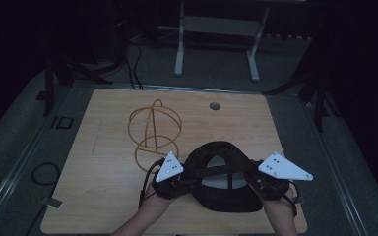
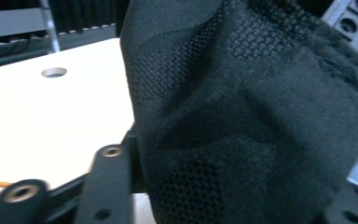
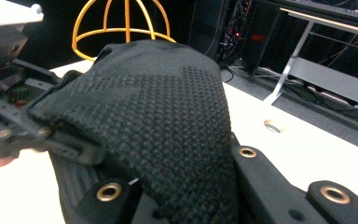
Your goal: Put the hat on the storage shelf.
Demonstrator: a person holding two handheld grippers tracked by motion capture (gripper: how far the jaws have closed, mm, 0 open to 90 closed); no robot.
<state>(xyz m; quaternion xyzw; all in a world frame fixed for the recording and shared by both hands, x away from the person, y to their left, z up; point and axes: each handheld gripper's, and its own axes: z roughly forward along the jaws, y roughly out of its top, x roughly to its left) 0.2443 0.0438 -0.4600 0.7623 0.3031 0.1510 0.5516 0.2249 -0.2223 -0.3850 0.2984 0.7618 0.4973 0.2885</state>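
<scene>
A: Count check, what's on the desk (image 1: 103,196)?

B: One black cap (image 1: 220,177), one orange wire stand (image 1: 153,132), one round hole (image 1: 215,106) in the desk top near the far edge. Two grippers, one per hand.

A: Where's the cap?

B: Near edge of the desk, centre, between the two grippers, brim toward the person, opening up. The wire stand is just behind it to the left, apart from it.

A: Left gripper (image 1: 189,179)?

B: At the cap's left side. In the left gripper view the black knit fabric sits right between its fingers (image 2: 107,186); they're part-way closed with the cloth in the gap. Can't tell for sure that the pads pinch it.

A: Right gripper (image 1: 256,179)?

B: At the cap's right side, clamped down on the cap's edge. The right gripper view has the mesh fabric bunched over its fingers (image 3: 261,182), closed on it. That view also has the left gripper farther off at left, and the wire stand behind.

A: Anything else?

B: One white-legged frame (image 1: 216,44) on the floor beyond the desk. Room is dark.
</scene>
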